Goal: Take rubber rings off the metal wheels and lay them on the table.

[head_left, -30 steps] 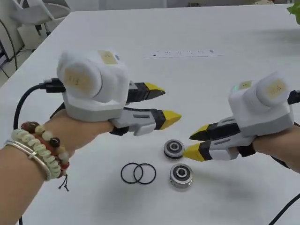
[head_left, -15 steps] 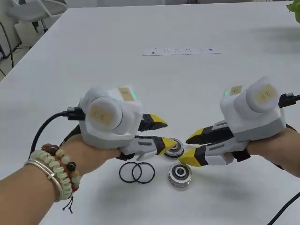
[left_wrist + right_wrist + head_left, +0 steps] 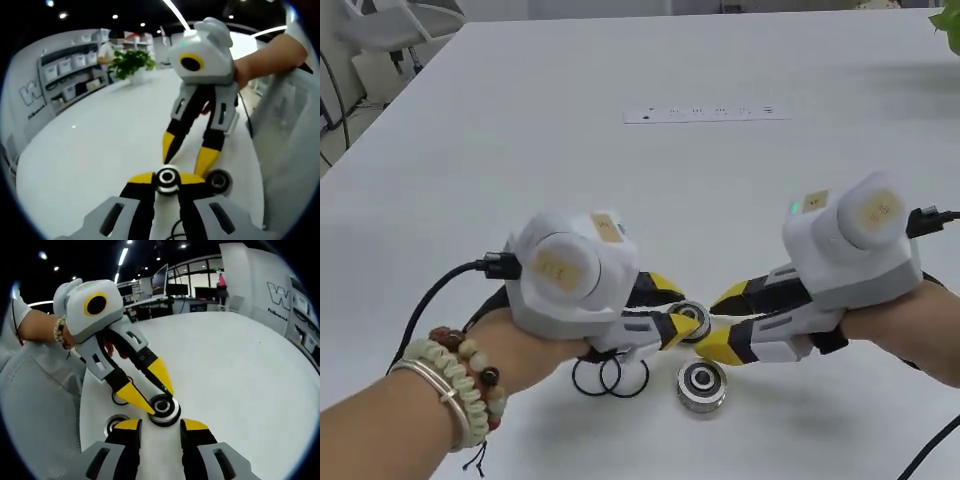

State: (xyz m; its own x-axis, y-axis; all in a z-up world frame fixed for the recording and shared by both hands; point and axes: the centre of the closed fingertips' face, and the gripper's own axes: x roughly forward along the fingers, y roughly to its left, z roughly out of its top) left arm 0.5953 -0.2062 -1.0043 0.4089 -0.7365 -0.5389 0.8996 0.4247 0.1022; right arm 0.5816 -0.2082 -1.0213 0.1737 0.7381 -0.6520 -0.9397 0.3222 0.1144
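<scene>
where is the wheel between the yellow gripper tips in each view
head view: wheel, lower centre, above the second wheel
left gripper view: bottom centre, between its own jaws
right gripper view: lower centre, just beyond its own jaws
shared landmark: that second wheel, lying beside it

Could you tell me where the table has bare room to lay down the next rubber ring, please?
It is crowded where the left gripper and right gripper meet at the far wheel, beside the two rubber rings. Bare table runs from there to the power strip, and right of the near wheel.
</scene>
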